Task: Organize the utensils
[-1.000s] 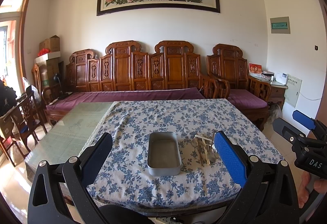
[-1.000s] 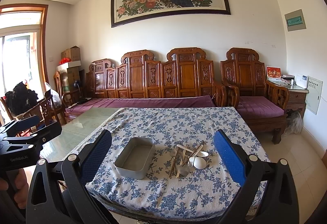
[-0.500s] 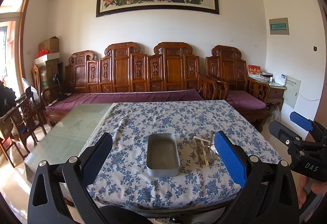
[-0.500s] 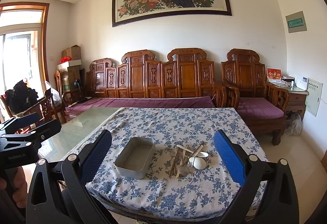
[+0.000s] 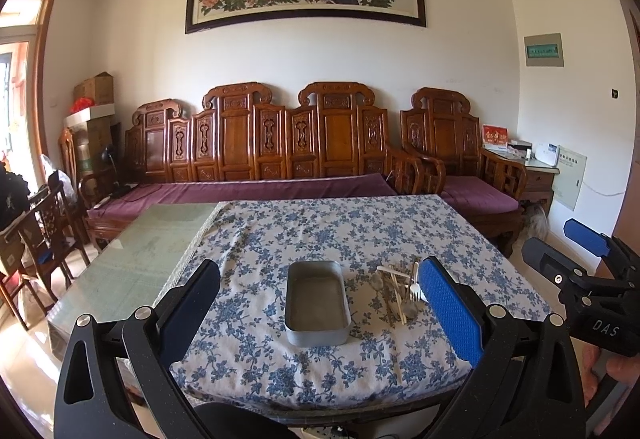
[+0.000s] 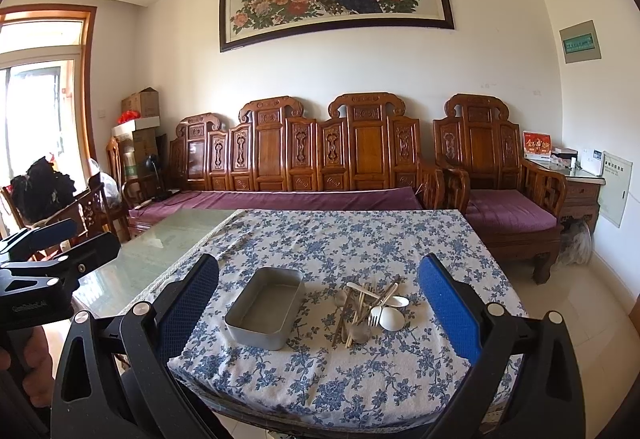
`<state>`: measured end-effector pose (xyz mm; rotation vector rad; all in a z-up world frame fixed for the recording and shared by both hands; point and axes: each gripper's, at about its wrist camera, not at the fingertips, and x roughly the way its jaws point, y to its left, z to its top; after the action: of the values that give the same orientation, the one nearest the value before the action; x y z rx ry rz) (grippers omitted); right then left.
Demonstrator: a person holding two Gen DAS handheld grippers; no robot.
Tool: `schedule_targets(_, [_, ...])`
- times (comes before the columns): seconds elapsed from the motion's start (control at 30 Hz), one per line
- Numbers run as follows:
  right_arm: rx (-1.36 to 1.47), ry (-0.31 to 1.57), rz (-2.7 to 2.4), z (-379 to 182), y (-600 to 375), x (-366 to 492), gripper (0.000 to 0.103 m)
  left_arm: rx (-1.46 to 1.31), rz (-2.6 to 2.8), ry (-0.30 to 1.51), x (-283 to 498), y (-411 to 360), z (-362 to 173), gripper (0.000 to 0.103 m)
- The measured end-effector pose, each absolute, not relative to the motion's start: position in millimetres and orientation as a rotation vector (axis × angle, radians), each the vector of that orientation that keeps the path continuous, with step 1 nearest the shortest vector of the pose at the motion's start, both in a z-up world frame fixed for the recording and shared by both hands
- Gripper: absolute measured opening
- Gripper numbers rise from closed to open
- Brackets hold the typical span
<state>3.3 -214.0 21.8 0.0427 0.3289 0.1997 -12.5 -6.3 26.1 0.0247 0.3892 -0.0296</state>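
Utensils (image 6: 370, 309) piled beside an empty metal tin (image 6: 264, 307) on a floral tablecloth (image 6: 360, 239), left gripper (image 5: 320, 303) and right gripper (image 6: 318, 303) fingers spread wide, holding nothing, short of the table.

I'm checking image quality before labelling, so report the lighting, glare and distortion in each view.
Left wrist view: strong fisheye bend at the walls and ceiling, dark corners, daylight blown out at the doorway, sheen on the glass tabletop; tray and utensils are sharp. Right wrist view: same bend, window overexposed; tray and utensils evenly lit.
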Motion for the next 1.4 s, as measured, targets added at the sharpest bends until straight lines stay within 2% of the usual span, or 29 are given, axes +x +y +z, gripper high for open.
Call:
schedule_targets(0.33, [0.04, 0.38, 0.2, -4.6, -217.5, 24.0, 0.101, 0.036, -0.044, 0.474, 14.1, -9.2, 2.5, 0.097])
schedule_targets(0.63, [0.037, 0.467, 0.196, -51.7, -238.4, 72.0, 0.1, 0.071, -0.081, 0.603, 67.5, -18.1, -43.9, 0.097])
schedule_targets(1.1, [-0.024, 0.639, 0.172, -119.8, -287.4, 183.3, 0.073, 0.104, -0.206, 0.722, 152.7, -48.6, -91.9, 0.096])
schedule_targets(1.27, [-0.029, 0.716, 0.192, -144.7, -302.2, 216.0, 0.062, 0.099, -0.242, 0.76, 178.2, -60.8, -111.4, 0.089])
schedule_targets(1.4, [-0.037, 0.769, 0.219, -167.8, -303.8, 239.9, 0.056, 0.077, -0.265, 0.803, 198.8, -67.7, -129.4, 0.078])
